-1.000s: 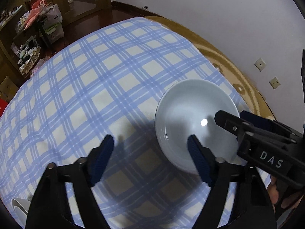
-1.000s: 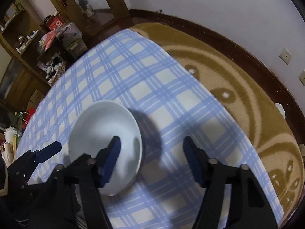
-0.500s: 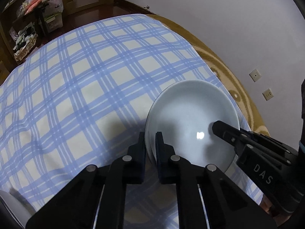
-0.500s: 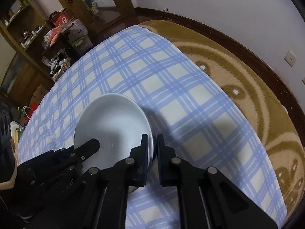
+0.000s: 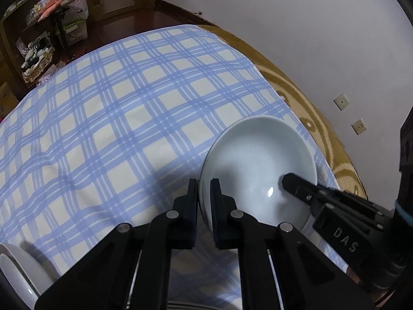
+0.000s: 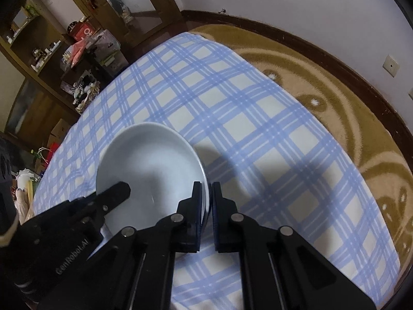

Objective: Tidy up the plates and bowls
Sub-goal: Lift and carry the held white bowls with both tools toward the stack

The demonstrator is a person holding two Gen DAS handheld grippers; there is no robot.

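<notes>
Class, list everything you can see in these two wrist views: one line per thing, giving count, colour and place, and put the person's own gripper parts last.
plate: one, pale blue-white, on the checked cloth, its rim pinched on opposite sides by both grippers.
second dish: one, white, only partly seen at the lower left edge of the left wrist view.
tablecloth: one, blue and cream check, over the table.
brown blanket: one, tan with darker pattern, under the cloth on the wall side.
wall sockets: two, white, on the wall at right.
shelves with clutter: dark wood, far left.
left gripper: one, black, shut on the plate's rim.
right gripper: one, black, shut on the opposite rim.
</notes>
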